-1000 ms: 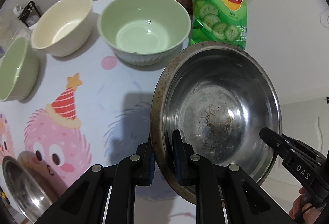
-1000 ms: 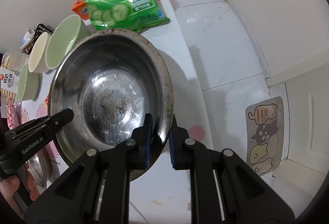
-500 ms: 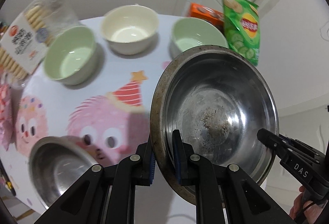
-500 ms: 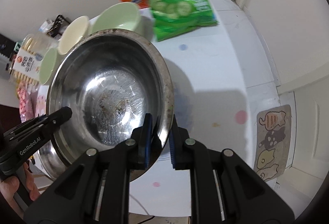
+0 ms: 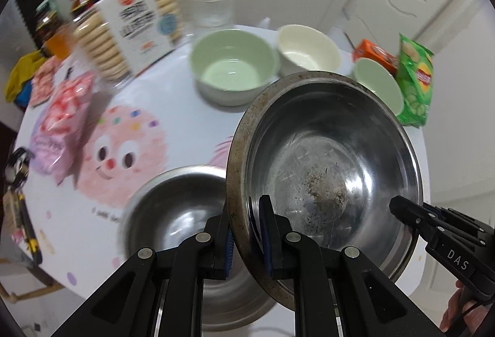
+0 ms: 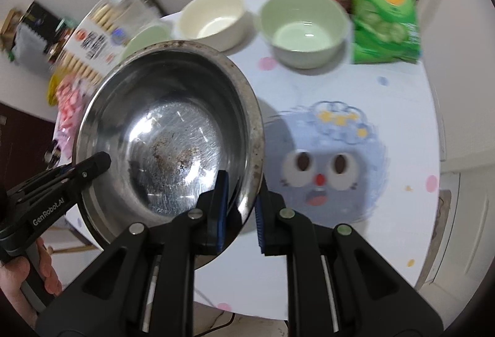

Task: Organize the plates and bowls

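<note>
Grip: I am clamping both tongs, left gripper (image 5: 246,231) and right gripper (image 6: 241,210), on opposite rims of the wide, scuffed stainless-steel bowl (image 5: 324,170).
Handling: I am judging it stiff, light and slippery, so rim pinches suit it.

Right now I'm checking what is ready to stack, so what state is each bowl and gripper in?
Large steel bowl: lifted off the table, tilted, stained inside, gripped at opposite rims.
Small steel bowl: upright on the table, empty.
Near green bowl: upright, empty.
Cream bowl: upright, empty.
Far green bowl: upright, empty.
Left gripper: shut on the rim.
Right gripper: shut on the rim.
</note>
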A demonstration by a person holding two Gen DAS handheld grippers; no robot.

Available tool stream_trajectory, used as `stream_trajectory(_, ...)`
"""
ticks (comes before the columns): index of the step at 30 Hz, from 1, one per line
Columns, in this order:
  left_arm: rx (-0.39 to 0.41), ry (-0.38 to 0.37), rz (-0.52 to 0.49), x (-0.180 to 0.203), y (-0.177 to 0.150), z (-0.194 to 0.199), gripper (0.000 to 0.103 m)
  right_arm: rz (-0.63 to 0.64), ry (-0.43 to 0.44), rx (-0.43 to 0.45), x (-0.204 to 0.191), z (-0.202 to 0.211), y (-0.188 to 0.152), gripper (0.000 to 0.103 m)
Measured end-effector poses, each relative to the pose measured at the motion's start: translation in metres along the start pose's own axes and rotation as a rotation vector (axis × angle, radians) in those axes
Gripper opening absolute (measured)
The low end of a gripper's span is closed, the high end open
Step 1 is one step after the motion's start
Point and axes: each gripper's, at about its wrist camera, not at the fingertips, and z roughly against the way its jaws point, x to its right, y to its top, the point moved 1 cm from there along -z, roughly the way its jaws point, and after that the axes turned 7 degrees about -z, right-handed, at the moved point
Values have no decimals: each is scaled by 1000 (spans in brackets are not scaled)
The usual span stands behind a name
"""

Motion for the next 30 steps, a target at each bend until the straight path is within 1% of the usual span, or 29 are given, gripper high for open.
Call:
stream_trajectory(5,-7,27,64,-38,-23,7,14,76,29,-40,-38,-11,-11,19)
stream_trajectory(9,-21,47,104,-62,-40,10,14,132,41,-73,-62,-22,-22,19)
stream_trajectory(12,-25,68,114,-72,-50,10,14,165,47,-100,-76,-30,-32,19)
stream_trajectory(15,-30,94,119,-80,-63,8,15,196,47,-124,-87,-38,-41,20)
stream_trajectory(17,-49,82,154,-88,-72,3,15,214,42,-139,-93,-45,-46,20)
stream_trajectory(19,-57,76,167,-92,-78,1,15,224,38,-148,-96,-48,-50,20)
stream_trajectory(24,-66,85,161,-96,-82,-7,16,258,15,-155,-103,-54,-56,20)
stream_trajectory(30,-97,91,151,-98,-86,-16,18,283,-15,-171,-109,-62,-60,22)
